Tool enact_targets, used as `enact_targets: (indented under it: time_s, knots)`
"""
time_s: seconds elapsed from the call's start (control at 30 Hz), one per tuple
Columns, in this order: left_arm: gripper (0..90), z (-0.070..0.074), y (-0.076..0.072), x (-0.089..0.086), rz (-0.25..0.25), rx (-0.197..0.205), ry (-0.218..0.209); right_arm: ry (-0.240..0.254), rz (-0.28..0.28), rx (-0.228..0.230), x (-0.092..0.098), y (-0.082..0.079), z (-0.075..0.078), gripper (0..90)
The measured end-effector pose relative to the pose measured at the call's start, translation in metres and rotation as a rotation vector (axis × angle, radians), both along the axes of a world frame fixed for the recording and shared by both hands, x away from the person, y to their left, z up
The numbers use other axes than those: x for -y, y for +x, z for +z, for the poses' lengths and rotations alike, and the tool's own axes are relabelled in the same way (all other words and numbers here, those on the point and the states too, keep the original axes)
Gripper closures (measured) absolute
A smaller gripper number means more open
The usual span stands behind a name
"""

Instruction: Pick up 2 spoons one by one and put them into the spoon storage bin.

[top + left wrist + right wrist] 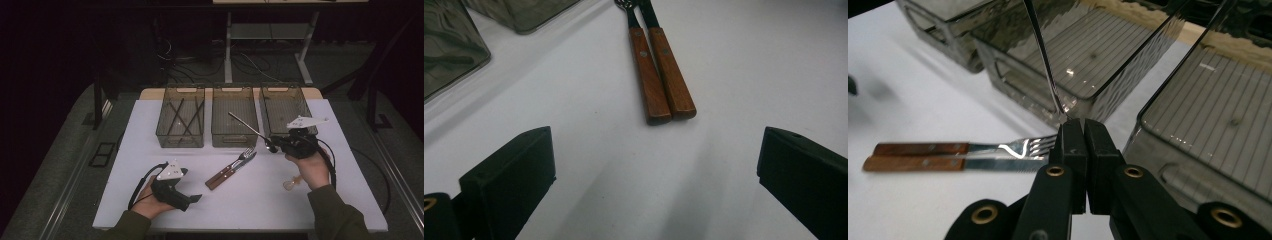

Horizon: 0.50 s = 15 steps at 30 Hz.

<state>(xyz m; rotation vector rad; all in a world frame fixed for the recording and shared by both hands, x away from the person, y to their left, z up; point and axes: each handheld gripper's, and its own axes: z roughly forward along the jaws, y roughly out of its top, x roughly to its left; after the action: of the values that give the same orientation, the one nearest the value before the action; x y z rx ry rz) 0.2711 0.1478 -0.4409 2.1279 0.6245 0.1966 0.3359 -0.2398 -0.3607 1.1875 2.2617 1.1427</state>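
**Spoon lifted toward the bins, fork and knife still to sort**

The spoon (250, 128) is off the table, clamped near its bowl end in the right tool (274, 144), whose jaws are pressed together on the metal with the thin handle slanting up and away over the middle bin (234, 140). In the right gripper view the handle (1044, 55) rises from the closed jaws and crosses in front of that bin's near wall. To my reading this is the carry step: the piece is picked up and is being taken to a bin, not yet let go.

Three smoky clear bins stand side by side at the far edge of the table (150, 190). The left bin (180, 140) already holds several dark thin sticks; the middle one and the right bin (277, 95) look empty. Which of them the spoon belongs in cannot be told from here. The next move would call for bringing the spoon over an open bin, lowering it so the long handle clears the rim, then opening the jaws.

On the table, a wood-handled fork (234, 163) and knife (229, 173) lie touching, side by side. The left tool (195, 198) rests low near the front edge, its jaws wide apart with nothing between them, pointed toward those wooden handles (663, 80). A small pale object (291, 184) lies just beside the right hand (312, 170).
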Motion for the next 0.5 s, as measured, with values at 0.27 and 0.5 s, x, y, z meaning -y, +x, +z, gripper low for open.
enact_targets:
  time_s: [0.27, 0.5]
  knots:
    - [1.1, 0.0, -0.001, 0.0, -0.003, -0.003, -0.004, 0.011, -0.047, 0.003, -0.015, 0.028, 0.0, 88.3]
    - [1.2, 0.001, -0.001, 0.0, -0.013, 0.01, 0.005, -0.016, -0.067, 0.003, -0.033, 0.048, 0.0, 88.2]
